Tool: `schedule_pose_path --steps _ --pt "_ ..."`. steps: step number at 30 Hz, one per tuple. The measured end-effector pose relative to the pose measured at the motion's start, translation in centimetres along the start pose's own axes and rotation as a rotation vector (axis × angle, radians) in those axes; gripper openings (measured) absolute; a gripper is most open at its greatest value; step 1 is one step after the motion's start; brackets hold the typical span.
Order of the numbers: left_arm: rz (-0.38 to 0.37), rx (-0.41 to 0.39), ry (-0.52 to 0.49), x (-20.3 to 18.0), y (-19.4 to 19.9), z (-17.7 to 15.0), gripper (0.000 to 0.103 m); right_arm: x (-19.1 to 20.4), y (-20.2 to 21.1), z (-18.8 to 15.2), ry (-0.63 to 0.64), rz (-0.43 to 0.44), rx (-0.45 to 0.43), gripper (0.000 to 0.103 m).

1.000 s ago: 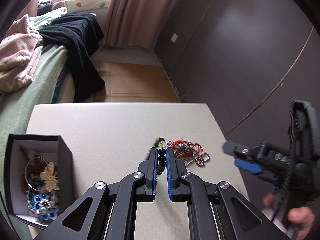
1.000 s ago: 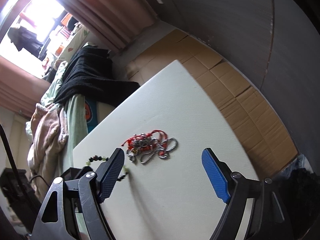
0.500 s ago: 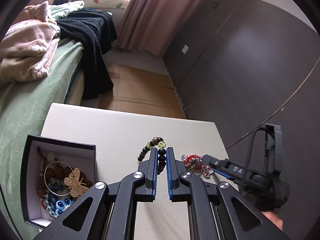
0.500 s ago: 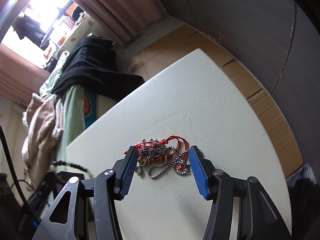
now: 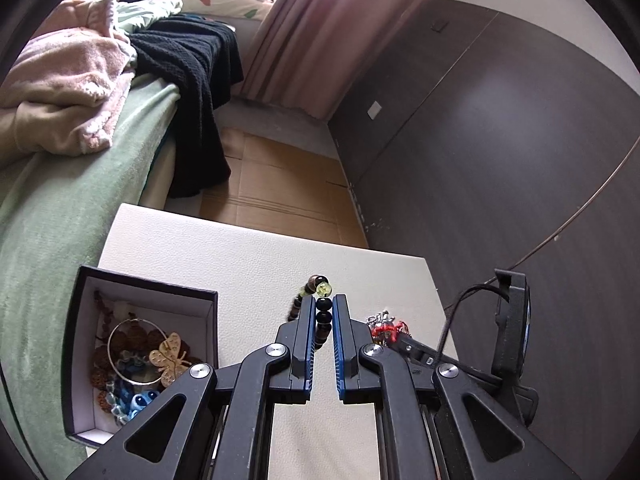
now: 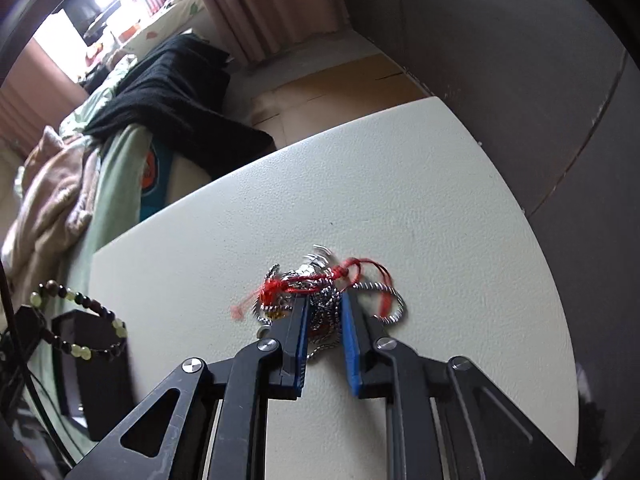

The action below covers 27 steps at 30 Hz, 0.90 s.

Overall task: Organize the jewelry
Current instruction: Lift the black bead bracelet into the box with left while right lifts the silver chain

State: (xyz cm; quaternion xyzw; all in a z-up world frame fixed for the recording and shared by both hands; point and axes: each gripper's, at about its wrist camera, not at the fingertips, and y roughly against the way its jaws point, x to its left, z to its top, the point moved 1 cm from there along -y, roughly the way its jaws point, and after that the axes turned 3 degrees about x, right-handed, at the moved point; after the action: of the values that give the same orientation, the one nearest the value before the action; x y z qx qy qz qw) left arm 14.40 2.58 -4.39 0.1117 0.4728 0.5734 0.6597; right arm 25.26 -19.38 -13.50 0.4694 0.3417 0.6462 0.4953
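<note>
**Right gripper closes on the tangled chain**

1 second ago the right gripper (image 6: 323,316) was wide open, with the red and silver jewelry tangle (image 6: 324,288) lying ahead of it on the white table (image 6: 400,184). Now its jaws have just been closing, and the 2 blue pads squeeze the silver chain part of the tangle between them. The tangle still lies on the table. The gripper has come lower and closer, and it points steeply down.

The left gripper (image 5: 322,312) was low over the table before, with the bead bracelet (image 5: 320,312) clamped in it. It still pinches those beads, but now the bracelet hangs up in the air. The open black box (image 5: 152,284) of other jewelry now sits closer, just left of the gripper. This gripper tilts down less steeply than the right one.
</note>
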Motion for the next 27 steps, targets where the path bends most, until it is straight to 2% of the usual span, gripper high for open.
schedule_pose_path --steps 4,13,19,27 --pt "0.001 -0.012 -0.004 0.1 0.9 -0.1 0.008 -1.2 0.9 -0.6 -0.053 0.058 0.012 0.006" --pt "0.009 -0.031 -0.005 0.3 2.2 -0.5 0.008 -1.4 5.2 -1.8 -0.081 0.155 -0.049 0.006" --pt "0.017 -0.043 -0.006 0.3 3.0 -0.8 0.008 -0.9 8.2 -2.5 -0.061 0.261 -0.086 0.006" --pt "0.018 -0.06 -0.004 0.8 4.1 -0.9 0.008 -0.1 12.0 -3.7 -0.02 0.348 -0.142 0.006"
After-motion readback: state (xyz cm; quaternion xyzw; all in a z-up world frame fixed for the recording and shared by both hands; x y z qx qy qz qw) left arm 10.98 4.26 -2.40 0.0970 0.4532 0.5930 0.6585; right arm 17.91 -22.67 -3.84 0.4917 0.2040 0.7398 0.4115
